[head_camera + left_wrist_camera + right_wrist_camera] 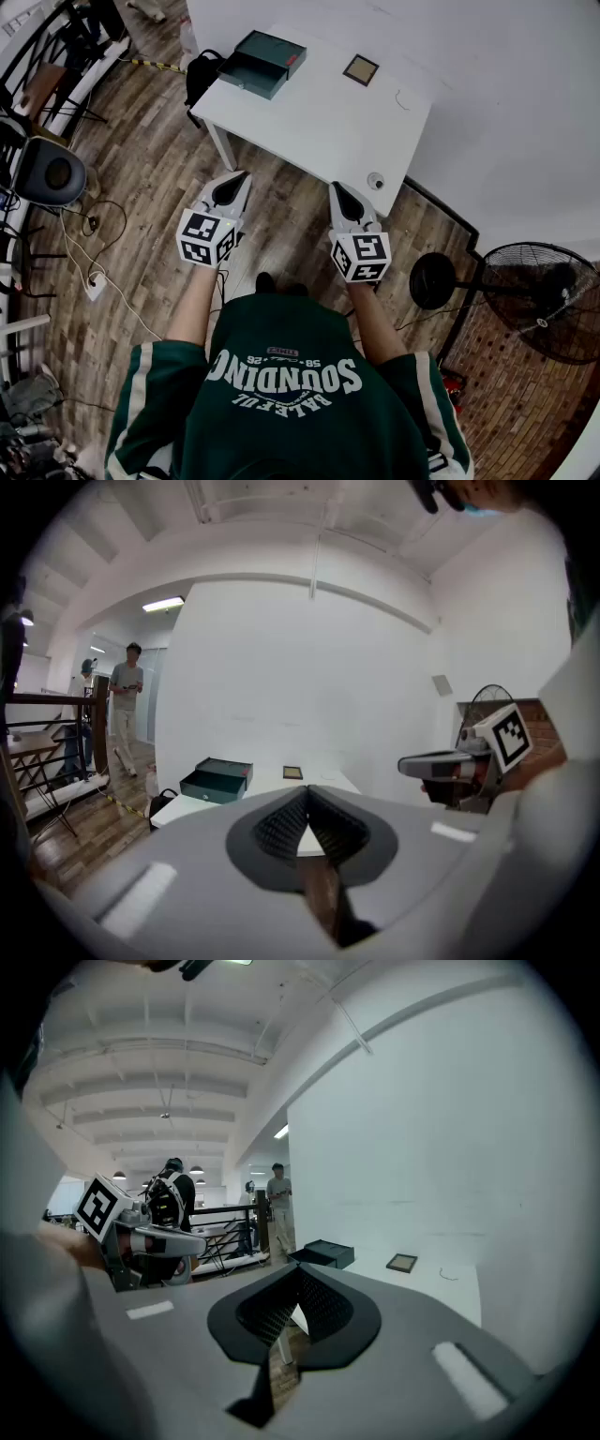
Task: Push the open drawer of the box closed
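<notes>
A dark green box (270, 58) stands at the far left corner of the white table (328, 122), its drawer (244, 73) pulled out toward the table's left edge. Both grippers hang over the wooden floor, short of the table's near edge and well away from the box. My left gripper (234, 185) is shut with nothing in it, its pads meeting at the tip (307, 793). My right gripper (339, 192) is likewise shut and empty (300, 1270). The box (218, 778) shows ahead in the left gripper view and, small, as the box (322, 1253) in the right gripper view.
A small square frame (360, 69) and a round white object (376, 180) lie on the table. A black bag (200, 75) leans by the table's left leg. A standing fan (548, 300) is at the right, cables (98, 272) at the left. A person (124, 710) stands far back.
</notes>
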Available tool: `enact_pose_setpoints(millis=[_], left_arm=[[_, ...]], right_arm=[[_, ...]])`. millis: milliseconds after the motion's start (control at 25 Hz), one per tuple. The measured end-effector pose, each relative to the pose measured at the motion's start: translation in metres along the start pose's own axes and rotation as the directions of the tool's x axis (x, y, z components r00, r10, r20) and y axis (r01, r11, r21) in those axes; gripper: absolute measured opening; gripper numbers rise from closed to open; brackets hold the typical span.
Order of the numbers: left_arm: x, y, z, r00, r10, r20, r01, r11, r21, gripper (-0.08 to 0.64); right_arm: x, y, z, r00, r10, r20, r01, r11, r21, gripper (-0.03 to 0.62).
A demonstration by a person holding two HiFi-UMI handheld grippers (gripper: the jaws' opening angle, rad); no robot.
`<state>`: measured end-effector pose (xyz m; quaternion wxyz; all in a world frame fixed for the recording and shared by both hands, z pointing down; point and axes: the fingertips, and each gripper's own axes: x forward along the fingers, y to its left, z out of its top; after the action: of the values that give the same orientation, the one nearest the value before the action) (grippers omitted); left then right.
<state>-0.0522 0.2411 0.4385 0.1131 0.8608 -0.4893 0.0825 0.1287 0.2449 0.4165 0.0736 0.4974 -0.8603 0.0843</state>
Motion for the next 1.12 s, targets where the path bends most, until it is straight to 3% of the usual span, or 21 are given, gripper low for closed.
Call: enact_pose_setpoints(millis=[560, 1120], left_arm=[[-0.001, 0.002, -0.011, 1.000, -0.017, -0.013, 0.017, 1.000, 0.001, 0.052], [0.010, 0.042, -0.013, 0.999, -0.032, -0.025, 0.032, 1.000, 0.000, 0.052]], right_arm=[[0.003, 0.009, -0.015, 1.000, -0.004, 0.001, 0.004, 0.999, 0.037, 0.002], [0.036, 0.022, -0.018, 1.000, -0.017, -0.003, 0.017, 0.998, 0.055, 0.002]])
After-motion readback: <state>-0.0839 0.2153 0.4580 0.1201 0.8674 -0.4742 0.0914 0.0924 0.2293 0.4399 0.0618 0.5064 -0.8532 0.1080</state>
